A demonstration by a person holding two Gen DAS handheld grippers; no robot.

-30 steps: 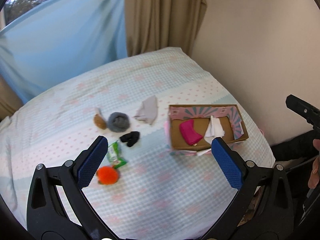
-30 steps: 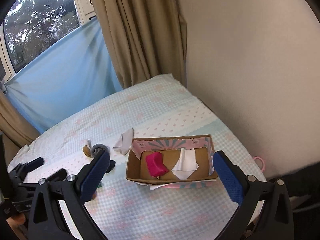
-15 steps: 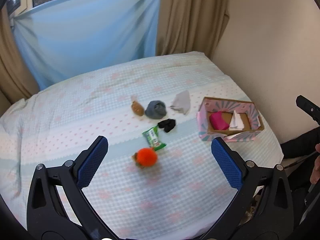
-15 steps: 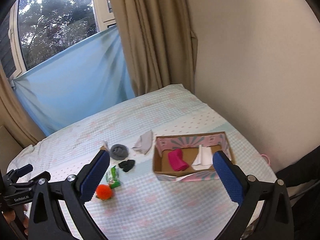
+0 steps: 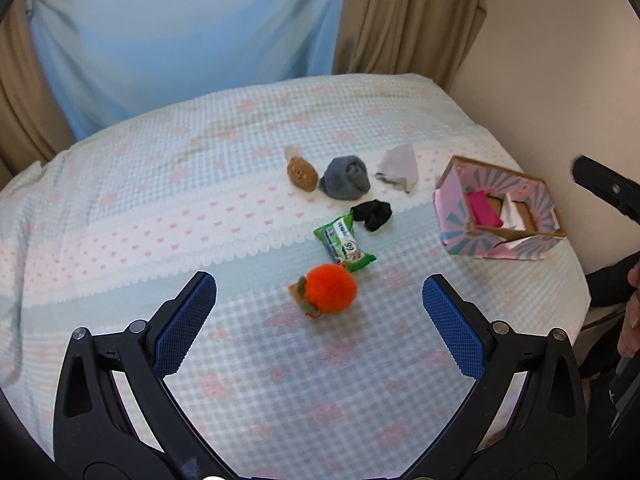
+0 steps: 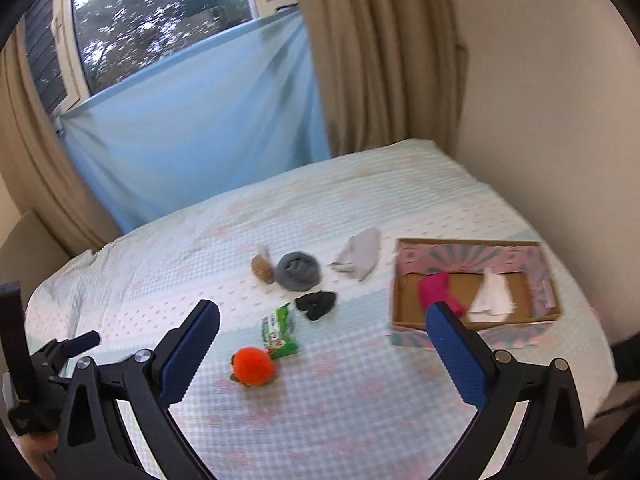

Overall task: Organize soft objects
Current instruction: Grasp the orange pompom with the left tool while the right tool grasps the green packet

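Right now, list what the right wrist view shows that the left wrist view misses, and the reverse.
Only the right wrist view: the window with trees, the open left tool at the left edge, the open right tool.

Only the left wrist view: a hand at the right edge.

Both: the pink box, orange pom-pom, green packet, black and grey socks on the bed.

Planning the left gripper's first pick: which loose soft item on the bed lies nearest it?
The orange pom-pom, lying just ahead between the left gripper's open jaws; the others sit farther back.
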